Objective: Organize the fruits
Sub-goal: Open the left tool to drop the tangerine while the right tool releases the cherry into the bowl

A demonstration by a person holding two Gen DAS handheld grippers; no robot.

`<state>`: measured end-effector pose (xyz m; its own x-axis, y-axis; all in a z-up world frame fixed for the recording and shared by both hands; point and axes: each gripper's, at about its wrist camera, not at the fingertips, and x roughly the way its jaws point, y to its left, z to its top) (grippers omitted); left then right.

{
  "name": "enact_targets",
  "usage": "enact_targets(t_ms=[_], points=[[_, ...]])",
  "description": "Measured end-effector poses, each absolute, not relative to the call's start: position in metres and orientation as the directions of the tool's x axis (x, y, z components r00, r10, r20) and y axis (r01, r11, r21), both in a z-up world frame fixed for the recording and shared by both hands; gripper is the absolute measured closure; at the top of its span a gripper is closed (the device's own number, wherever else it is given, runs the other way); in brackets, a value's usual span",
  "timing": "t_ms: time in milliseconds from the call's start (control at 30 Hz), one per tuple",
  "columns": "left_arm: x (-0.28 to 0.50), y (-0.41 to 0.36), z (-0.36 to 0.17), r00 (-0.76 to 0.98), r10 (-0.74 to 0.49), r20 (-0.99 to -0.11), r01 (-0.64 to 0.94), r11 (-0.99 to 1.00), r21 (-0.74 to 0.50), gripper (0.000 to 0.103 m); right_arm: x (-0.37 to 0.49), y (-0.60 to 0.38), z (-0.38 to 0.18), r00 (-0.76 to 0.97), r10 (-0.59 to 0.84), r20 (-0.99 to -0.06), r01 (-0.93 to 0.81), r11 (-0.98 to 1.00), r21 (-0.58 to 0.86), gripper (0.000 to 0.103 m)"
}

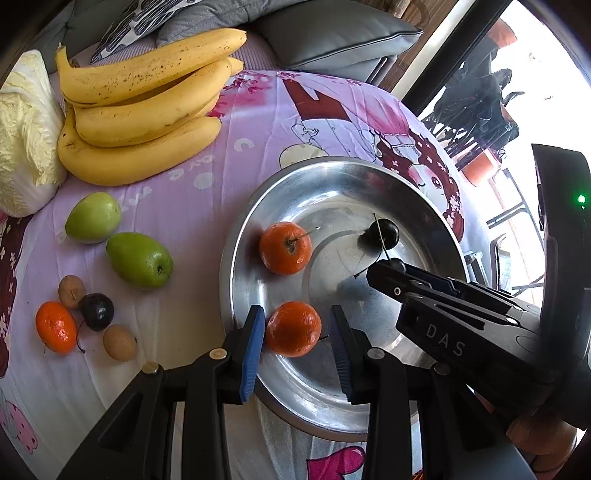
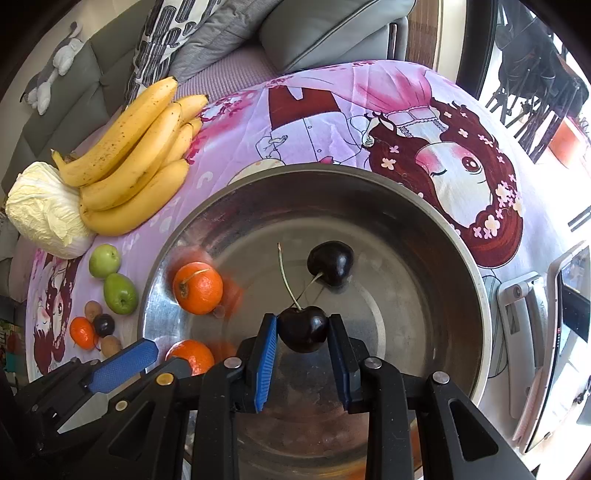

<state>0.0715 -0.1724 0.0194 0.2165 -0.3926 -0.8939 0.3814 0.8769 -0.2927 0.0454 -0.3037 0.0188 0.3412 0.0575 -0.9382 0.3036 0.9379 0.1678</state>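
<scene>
Two grippers work over a metal bowl (image 1: 424,206) set on a pink printed cloth (image 1: 258,110). Far left in the left wrist view lies a pale cabbage (image 1: 26,136), with a bunch of bananas (image 1: 144,99) just beside it. Below them sit two green fruits (image 1: 93,218) (image 1: 140,260), near each other, and then a small cluster: a mandarin (image 1: 55,326), a dark cherry (image 1: 96,311) and two small brown fruits (image 1: 71,291) (image 1: 119,342).

Inside the bowl, toward its left wall, rests one mandarin (image 1: 285,248). A second mandarin (image 1: 293,329) sits between the blue pads of the left gripper (image 1: 297,345); the left pad touches it, while a thin gap shows at the right pad (so I cannot tell whether it is truly pinched).

Further right in the bowl lies a loose cherry (image 2: 330,263), stem pointing toward the camera. Just in front of it, the right gripper (image 2: 303,332) pinches another cherry (image 2: 303,328) between its pads, both pressing on the fruit's sides, stem standing up to the left. This cherry hangs over the bowl's floor; whether it touches the metal is not clear. Grey cushions (image 2: 325,29) lie behind the table.
</scene>
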Motion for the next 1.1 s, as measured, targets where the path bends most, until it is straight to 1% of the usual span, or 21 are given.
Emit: enact_targets(t_ms=[267,367,533,667,700,733,800,867,933,967,1067,1100], points=[[0.071,-0.168,0.025,0.216,-0.408,-0.887,0.372,0.874,-0.312,0.065,0.045,-0.306,0.022,0.353,0.062,-0.934,0.311,0.933,0.179,0.071],[0.070,-0.165,0.029,0.223,-0.415,-0.882,0.367,0.874,-0.318,0.065,0.044,-0.305,0.025,0.367,0.063,-0.928,0.305,0.934,0.184,0.066],[0.070,-0.154,0.041,0.253,-0.429,-0.867,0.351,0.876,-0.331,0.065,0.043,-0.305,0.030,0.386,0.061,-0.920,0.304,0.934,0.189,0.066],[0.075,-0.139,0.044,0.283,-0.401,-0.871,0.295,0.901,-0.319,0.065,0.044,-0.305,0.029,0.379,0.059,-0.924,0.305,0.934,0.184,0.066],[0.078,-0.134,0.043,0.285,-0.387,-0.877,0.271,0.910,-0.314,0.064,0.044,-0.305,0.029,0.375,0.057,-0.925,0.305,0.935,0.182,0.066],[0.080,-0.129,0.040,0.286,-0.366,-0.886,0.244,0.921,-0.302,0.059,0.044,-0.304,0.029,0.372,0.056,-0.927,0.303,0.936,0.178,0.066],[0.084,-0.121,0.035,0.288,-0.326,-0.900,0.195,0.941,-0.278,0.053,0.044,-0.302,0.028,0.367,0.051,-0.929,0.298,0.939,0.169,0.066],[0.087,-0.113,0.029,0.284,-0.296,-0.912,0.155,0.953,-0.261,0.053,0.045,-0.299,0.027,0.362,0.046,-0.931,0.289,0.944,0.160,0.063],[0.088,-0.107,0.025,0.278,-0.276,-0.920,0.119,0.960,-0.252,0.053,0.045,-0.296,0.027,0.361,0.042,-0.932,0.281,0.948,0.152,0.052],[0.089,-0.104,0.023,0.274,-0.267,-0.924,0.105,0.963,-0.247,0.052,0.045,-0.295,0.027,0.362,0.039,-0.931,0.278,0.949,0.148,0.051],[0.090,-0.100,0.019,0.267,-0.245,-0.932,0.084,0.969,-0.231,0.044,0.045,-0.292,0.028,0.364,0.036,-0.931,0.267,0.953,0.142,0.045],[0.089,-0.099,0.018,0.268,-0.237,-0.934,0.080,0.971,-0.223,0.042,0.045,-0.291,0.028,0.363,0.034,-0.931,0.265,0.954,0.138,0.042]])
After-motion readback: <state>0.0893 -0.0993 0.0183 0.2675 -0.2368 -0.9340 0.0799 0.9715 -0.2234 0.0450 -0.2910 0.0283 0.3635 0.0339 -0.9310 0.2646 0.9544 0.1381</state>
